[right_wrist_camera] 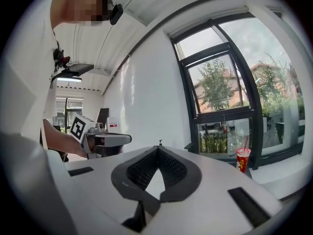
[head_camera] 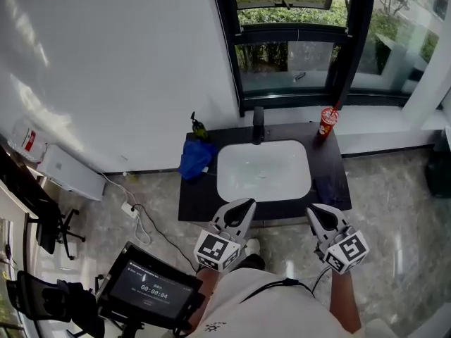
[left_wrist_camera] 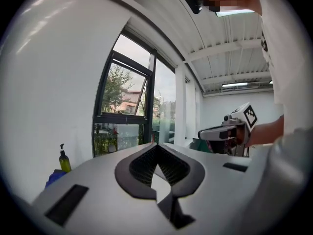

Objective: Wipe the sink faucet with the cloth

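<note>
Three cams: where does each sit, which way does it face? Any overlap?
Head view: on the person's head, steeply down at sink, faucet, cloth; shows left gripper, right gripper, forearms.
Left gripper view: on that gripper, along its shut jaws toward the window; right gripper and hand at right.
Right gripper view: on that gripper, along its shut jaws toward the window; left gripper at left.
Shared: red cup in head and right gripper views.
</note>
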